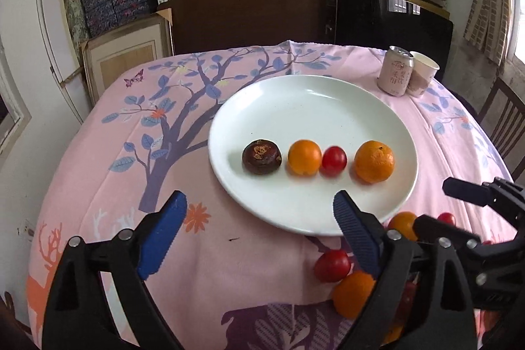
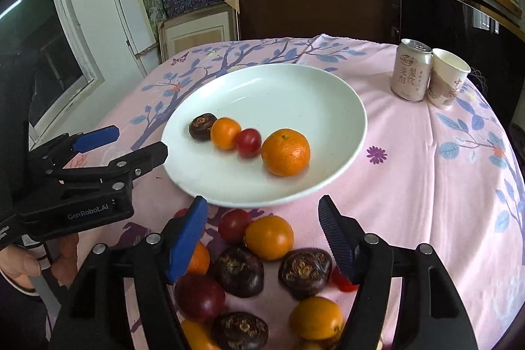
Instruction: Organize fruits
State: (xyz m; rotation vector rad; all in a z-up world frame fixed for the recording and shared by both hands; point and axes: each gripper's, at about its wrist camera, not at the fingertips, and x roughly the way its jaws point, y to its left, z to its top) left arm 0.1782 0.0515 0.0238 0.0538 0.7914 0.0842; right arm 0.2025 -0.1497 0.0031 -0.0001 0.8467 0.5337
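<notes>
Nearest the person there's a loose heap of fruit on the pink tablecloth (image 2: 410, 173): dark water chestnuts (image 2: 305, 272), small oranges (image 2: 269, 237) and cherry tomatoes (image 2: 234, 225), all bunched just below the plate's near rim. The right gripper (image 2: 262, 233) hangs over that heap with its blue pads spread wide, nothing between them. The left gripper (image 1: 259, 230) sits off to the side over bare cloth, also wide open and empty. Next out is the white plate (image 1: 311, 100), with four pieces lined up in a row: a water chestnut (image 1: 262, 156), an orange (image 1: 304, 157), a cherry tomato (image 1: 334, 160), then a bigger mandarin (image 1: 374, 161). Way at the back right, a drink can (image 2: 410, 73) and a paper cup (image 2: 447, 77) stand touching.
</notes>
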